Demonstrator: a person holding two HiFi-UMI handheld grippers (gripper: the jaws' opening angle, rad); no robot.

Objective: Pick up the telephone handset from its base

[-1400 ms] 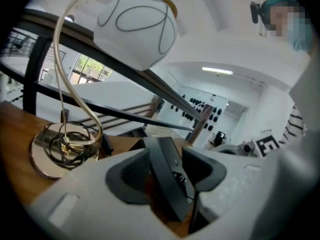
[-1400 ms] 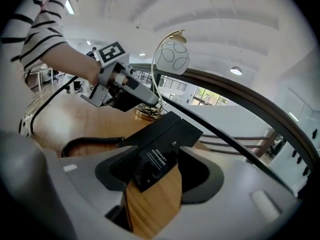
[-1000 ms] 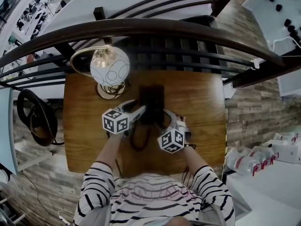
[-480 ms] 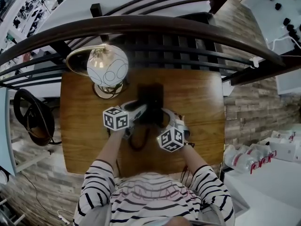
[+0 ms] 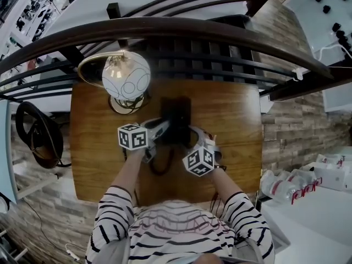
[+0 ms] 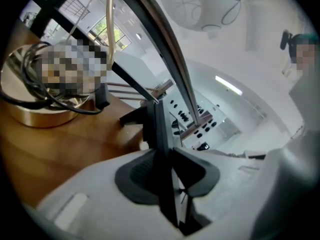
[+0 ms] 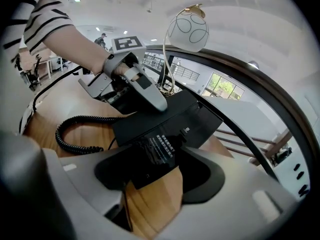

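Observation:
A black telephone (image 5: 177, 111) sits mid-table with its base (image 7: 187, 115) angled away in the right gripper view. My left gripper (image 5: 163, 128) reaches in from the phone's left side. Its jaws have just been closing, and its pads now press on the dark handset (image 6: 159, 134), which stands as a thin black slab between them. From the other side I see the left gripper's white finger (image 7: 146, 91) lying over the handset. My right gripper (image 7: 155, 176) is shut on the base's near corner with the label. A coiled cord (image 7: 75, 134) loops on the wood.
A globe lamp (image 5: 126, 76) on a brass foot (image 6: 40, 109) stands at the table's back left. A dark curved railing (image 5: 165, 29) runs behind the table (image 5: 236, 147). The cord (image 5: 159, 166) lies between my arms. Bottles (image 5: 286, 188) lie on the floor at right.
The left gripper's marker cube has rolled and shifted slightly left. The right gripper and the telephone have stayed where they were.

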